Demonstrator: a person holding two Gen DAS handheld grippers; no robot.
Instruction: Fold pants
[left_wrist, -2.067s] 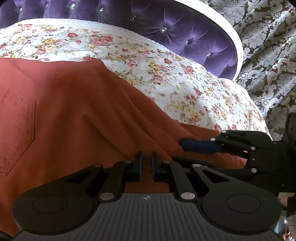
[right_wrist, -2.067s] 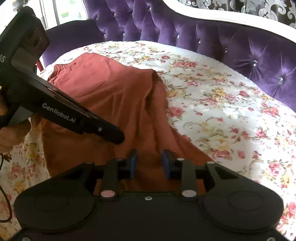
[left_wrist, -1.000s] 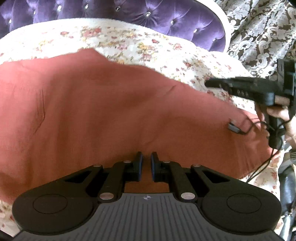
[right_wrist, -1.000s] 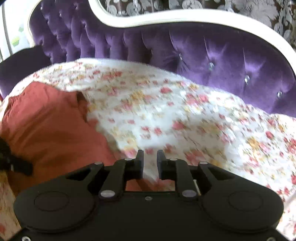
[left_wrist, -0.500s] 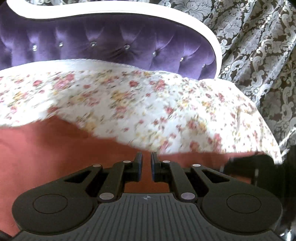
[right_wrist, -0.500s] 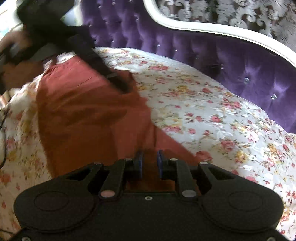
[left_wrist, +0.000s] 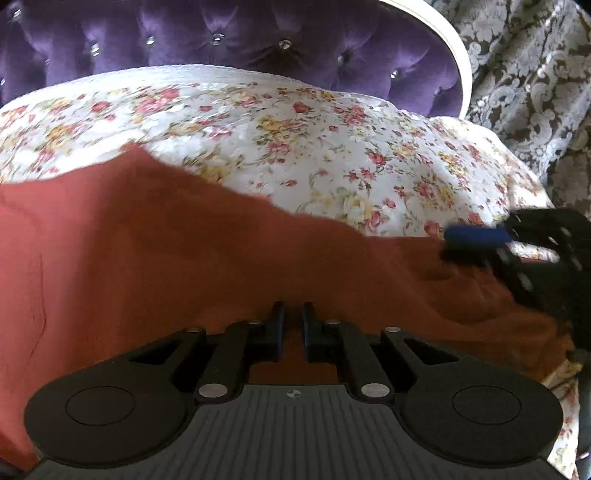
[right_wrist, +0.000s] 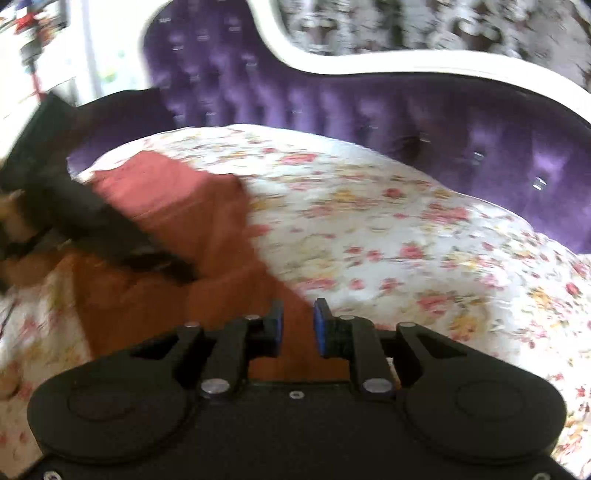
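Note:
The rust-red pants (left_wrist: 184, 240) lie across the floral bedspread (left_wrist: 332, 147). My left gripper (left_wrist: 291, 321) is shut, and the pants' cloth runs up into the narrow slit between its pads. In the left wrist view, my right gripper (left_wrist: 476, 243) reaches in from the right over the pants' far end. In the right wrist view, my right gripper (right_wrist: 298, 321) has its jaws opening, with the pants (right_wrist: 166, 206) showing in the gap and the pads clear of the cloth. The left gripper (right_wrist: 177, 269) is a dark blur lying over the pants on the left.
A purple tufted headboard (left_wrist: 258, 37) with a white rim curves around the back of the bed (right_wrist: 406, 240). A patterned grey curtain (left_wrist: 535, 74) hangs to the right. A hand (right_wrist: 11, 221) shows at the left edge of the right wrist view.
The right jaws have spread apart from the cloth they pinched. The left view has tipped down, so more of the pants shows. The right gripper has come in over the pants' right end.

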